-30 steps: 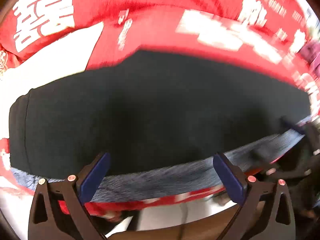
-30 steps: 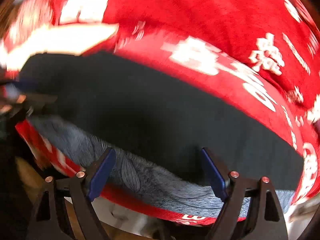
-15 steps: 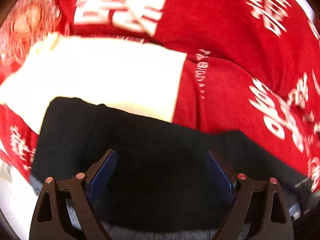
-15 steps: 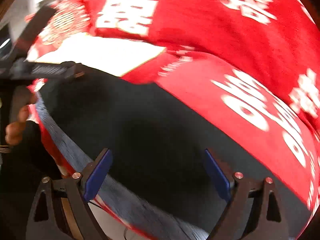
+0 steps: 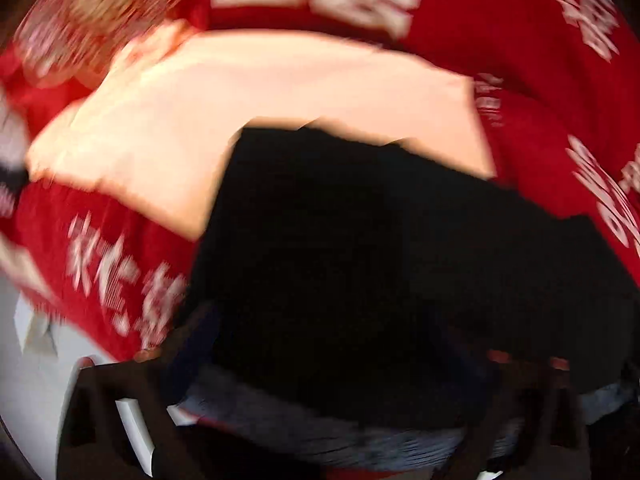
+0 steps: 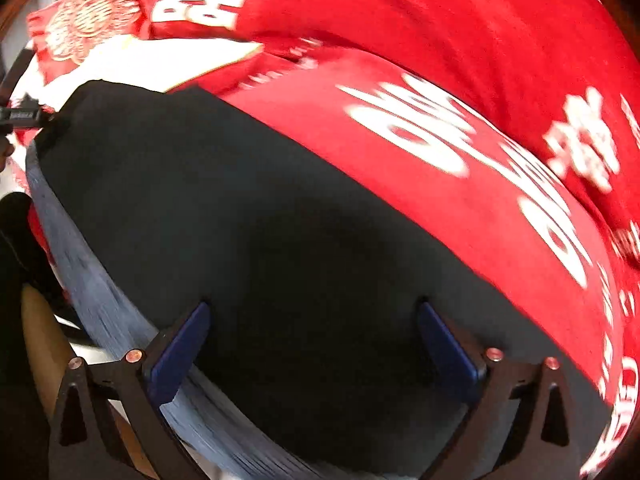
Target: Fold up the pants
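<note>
The black pants (image 5: pixel 380 260) lie flat on a red blanket with white characters (image 5: pixel 540 60). My left gripper (image 5: pixel 320 336), badly blurred, hangs over the pants' left end. Its jaws are opening, and the cloth lies under them, not pinched. In the right wrist view the pants (image 6: pixel 240 220) stretch from the far left to the lower right. My right gripper (image 6: pixel 314 312) is above their near edge, its jaws also opening with nothing pressed between its blue pads (image 6: pixel 180 344). The left gripper's dark body (image 6: pixel 24 114) shows at the pants' far left corner.
A cream cloth (image 5: pixel 260 92) lies beyond the pants' left end, also seen as the cream cloth (image 6: pixel 160 60) in the right view. A grey-blue sheet edge (image 6: pixel 100 312) runs along the near side. A red patterned pillow (image 6: pixel 88 24) sits at the back left.
The left view has swept left along the pants to their end, and the cream cloth now fills more of it. Both grippers' jaws stand wider. The right view has shifted sideways over the near edge.
</note>
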Motion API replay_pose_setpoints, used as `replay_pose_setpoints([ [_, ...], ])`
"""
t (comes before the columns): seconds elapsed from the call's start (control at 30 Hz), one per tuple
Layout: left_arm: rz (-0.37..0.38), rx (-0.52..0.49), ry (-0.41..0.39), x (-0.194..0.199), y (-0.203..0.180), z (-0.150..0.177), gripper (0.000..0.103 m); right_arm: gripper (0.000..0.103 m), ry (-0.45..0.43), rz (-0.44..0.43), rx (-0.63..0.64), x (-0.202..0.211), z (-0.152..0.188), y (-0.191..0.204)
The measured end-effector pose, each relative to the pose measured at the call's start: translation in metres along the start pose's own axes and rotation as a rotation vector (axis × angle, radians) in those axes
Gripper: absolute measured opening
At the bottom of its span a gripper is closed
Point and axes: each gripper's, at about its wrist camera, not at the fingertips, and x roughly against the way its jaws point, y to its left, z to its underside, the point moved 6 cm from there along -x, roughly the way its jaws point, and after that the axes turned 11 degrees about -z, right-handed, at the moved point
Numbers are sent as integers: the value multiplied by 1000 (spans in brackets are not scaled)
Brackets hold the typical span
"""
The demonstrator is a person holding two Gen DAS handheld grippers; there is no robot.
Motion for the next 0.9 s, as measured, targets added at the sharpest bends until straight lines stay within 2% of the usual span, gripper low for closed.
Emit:
replay_pose_setpoints([
  [0.1, -16, 57, 20, 2, 17, 2, 103, 102, 12, 17, -71, 21, 35, -34],
  [0.17, -48, 69, 5, 16, 15, 1, 103, 102, 18, 32, -138, 34, 53, -52],
  [0.2, -26, 71, -18, 28, 7, 0, 103, 102, 39, 61, -167, 39, 64, -62],
  [0.27, 24, 43, -47, 47, -16, -2, 103, 102, 29, 45, -255, 57, 65, -82],
  [0.33, 87, -43, -86, 69, -64, 2, 103, 103, 10, 144, -365, 84, 79, -104],
  [0.4, 157, -172, -96, 84, -123, 15, 103, 103, -95, 158, -491, 119, 99, -131],
  [0.47, 213, -288, -92, 91, -181, 34, 103, 103, -158, 184, -631, 148, 125, -158],
  [0.5, 237, -335, -82, 93, -206, 42, 103, 103, -190, 176, -711, 162, 143, -172],
  [0.57, 287, -439, -49, 100, -263, 68, 103, 103, -228, 104, -866, 175, 180, -196],
  [0.63, 313, -528, -41, 106, -307, 83, 103, 103, -226, 15, -969, 176, 215, -208],
  [0.7, 339, -623, -44, 119, -347, 104, 103, 103, -231, -24, -984, 169, 228, -210],
  [0.73, 355, -669, -48, 124, -362, 99, 103, 103, -243, -60, -983, 166, 235, -209],
  [0.8, 357, -750, -76, 140, -388, 114, 103, 102, -269, -123, -970, 159, 241, -211],
  [0.9, 369, -829, -83, 150, -421, 123, 103, 102, -295, -177, -907, 141, 224, -200],
])
